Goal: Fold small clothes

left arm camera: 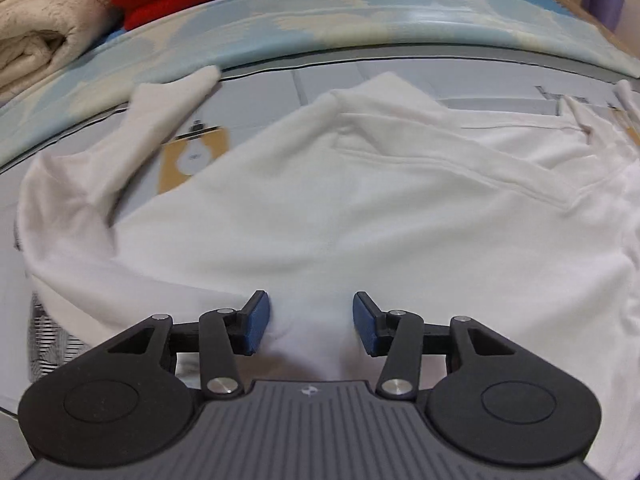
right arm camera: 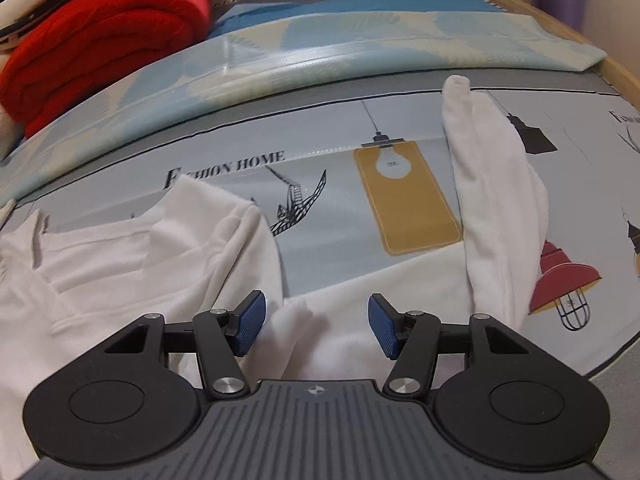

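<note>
While both the left claw [left arm camera: 311, 322] and right claw [right arm camera: 317, 325] gape apart, the white shirt [left arm camera: 320, 208] lies rumpled, sleeves outstretched.

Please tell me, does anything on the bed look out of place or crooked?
Only the white garment looks untidy: it lies rumpled, with one sleeve stretched away across the printed sheet. The red folded cloth looks neat. Nothing seems spilled or damaged.

A white garment [left arm camera: 320, 208] lies spread and rumpled on the printed bedsheet [right arm camera: 328, 216], one long sleeve [right arm camera: 492, 208] stretched away from its body.
</note>
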Available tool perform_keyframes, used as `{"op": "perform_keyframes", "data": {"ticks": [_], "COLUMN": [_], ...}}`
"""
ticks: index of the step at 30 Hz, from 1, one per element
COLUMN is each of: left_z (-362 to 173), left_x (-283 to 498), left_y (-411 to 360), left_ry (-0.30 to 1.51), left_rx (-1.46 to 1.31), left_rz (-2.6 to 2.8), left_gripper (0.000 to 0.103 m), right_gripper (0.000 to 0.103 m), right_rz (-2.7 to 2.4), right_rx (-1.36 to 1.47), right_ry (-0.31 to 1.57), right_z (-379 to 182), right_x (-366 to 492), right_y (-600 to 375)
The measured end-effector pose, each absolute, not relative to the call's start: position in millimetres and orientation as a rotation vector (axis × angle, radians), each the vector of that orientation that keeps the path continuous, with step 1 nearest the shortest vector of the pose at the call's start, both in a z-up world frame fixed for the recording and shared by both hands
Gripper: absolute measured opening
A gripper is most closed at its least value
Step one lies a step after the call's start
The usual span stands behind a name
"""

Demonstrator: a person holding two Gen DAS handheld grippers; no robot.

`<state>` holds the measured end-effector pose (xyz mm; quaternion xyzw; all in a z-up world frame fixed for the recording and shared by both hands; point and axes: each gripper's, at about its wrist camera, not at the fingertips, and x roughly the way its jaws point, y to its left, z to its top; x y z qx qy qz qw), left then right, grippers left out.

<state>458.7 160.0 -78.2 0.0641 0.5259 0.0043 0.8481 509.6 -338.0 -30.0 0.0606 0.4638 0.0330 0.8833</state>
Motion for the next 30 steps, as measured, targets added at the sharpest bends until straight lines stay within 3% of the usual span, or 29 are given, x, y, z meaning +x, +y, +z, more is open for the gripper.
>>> {"op": "perform_keyframes", "data": {"ticks": [2, 3, 4, 5, 6, 9, 13, 16, 19, 20, 23, 28, 30], "left_z": [-78.6, -78.6, -78.1, -78.0, -77.6, -77.6, -78.9, -67.8, -59.6, -63.4, -79.0, -47.5, -36.6], "left_x": [458.3, 459.1, 460.6, 461.2, 461.7, 458.0, 456.5, 454.0, 445.5, 441.0, 428.9, 408.3, 390.6], "left_y": [166.6, 169.6, 173.5, 174.1, 173.3, 170.1, 167.7, 164.3, 154.3, 148.9, 146.9, 152.8, 139.0], "left_ry": [1.11, 1.115, 1.119, 1.123, 1.123, 1.112, 1.092, 1.071, 1.045, 1.065, 1.146, 1.171, 1.173], "left_rx": [0.179, 0.171, 0.156, 0.144, 0.146, 0.171, 0.155, 0.1, 0.06, 0.101, 0.217, 0.135, 0.046], "left_rz": [0.057, 0.05, 0.05, 0.052, 0.054, 0.056, 0.041, 0.002, -0.126, -0.156, -0.141, -0.071, -0.128], "left_gripper": [0.051, 0.051, 0.051, 0.051, 0.051, 0.051, 0.051, 0.05, 0.05, 0.05, 0.051, 0.05, 0.05], "right_gripper": [0.058, 0.051, 0.041, 0.016, 0.01, 0.005, 0.004, 0.005, 0.013, 0.021, 0.023, 0.028, 0.039], "right_rz": [0.127, 0.155, 0.183, 0.198, 0.19, 0.069, -0.13, -0.113, -0.069, -0.053, -0.119, -0.131, -0.104], "right_rx": [0.131, 0.119, 0.097, 0.078, 0.067, 0.124, 0.222, 0.121, 0.074, 0.072, 0.006, 0.074, 0.061], "right_ry": [0.997, 1.022, 1.038, 1.047, 1.048, 1.018, 0.946, 0.911, 0.914, 0.926, 0.937, 0.855, 0.815], "right_z": [-29.0, -31.7, -35.3, -38.8, -41.3, -37.2, -29.7, -31.1, -31.5, -32.8, -32.3, 5.9, 22.6], "right_x": [506.5, 504.7, 503.4, 503.1, 503.0, 505.3, 504.2, 499.9, 499.0, 498.9, 497.4, 472.0, 458.6], "right_y": [-335.8, -332.4, -327.8, -324.6, -324.6, -345.8, -385.6, -371.0, -359.4, -360.3, -361.4, -366.6, -361.0]}}
